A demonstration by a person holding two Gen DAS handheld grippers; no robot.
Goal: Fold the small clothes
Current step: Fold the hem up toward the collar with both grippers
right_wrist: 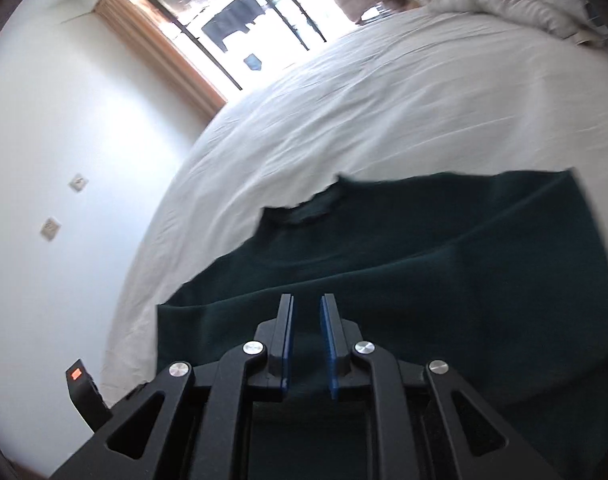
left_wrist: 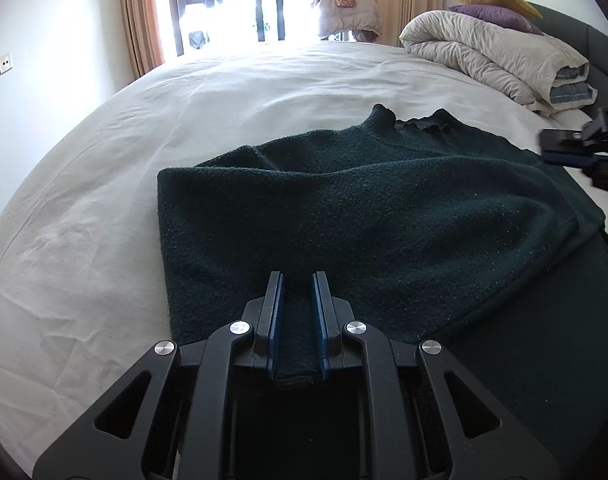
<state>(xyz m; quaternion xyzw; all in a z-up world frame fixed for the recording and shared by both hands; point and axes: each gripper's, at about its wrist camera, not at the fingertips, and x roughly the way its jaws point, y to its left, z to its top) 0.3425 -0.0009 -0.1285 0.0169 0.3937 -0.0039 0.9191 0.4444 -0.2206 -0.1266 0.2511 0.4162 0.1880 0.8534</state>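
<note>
Close in, our left gripper (left_wrist: 297, 280) was clamped on a fold of the sweater (left_wrist: 384, 208); dark knit filled the narrow gap between its blue pads, bunched at their base. It pointed steeply down toward the bed (left_wrist: 104, 208), level across, with no roll we could make out.

Our right gripper (right_wrist: 307, 302) stood with jaws slightly apart. Sweater cloth showed behind the gap, but we could not see the pads pressing on it, so we judged that hand free of the fabric. Its view was canted and blurred, horizon tipped hard, which read to us as a rolled wrist in motion. In the left view it appeared at the far right edge (left_wrist: 572, 146), above the sweater's far side.

The sweater lay on the white sheet, partly folded: one squared edge to the left, collar (left_wrist: 408, 118) away from us toward the window (left_wrist: 260, 0), the right portion trailing off loose. A rolled duvet (left_wrist: 496, 60) sat well apart.

To do this fold well, we judged the left should keep its pinch low and steady while the right takes the loose side near its edge, lifts only enough to clear, and lays it over flat, edges matched, without dragging the layer beneath.
</note>
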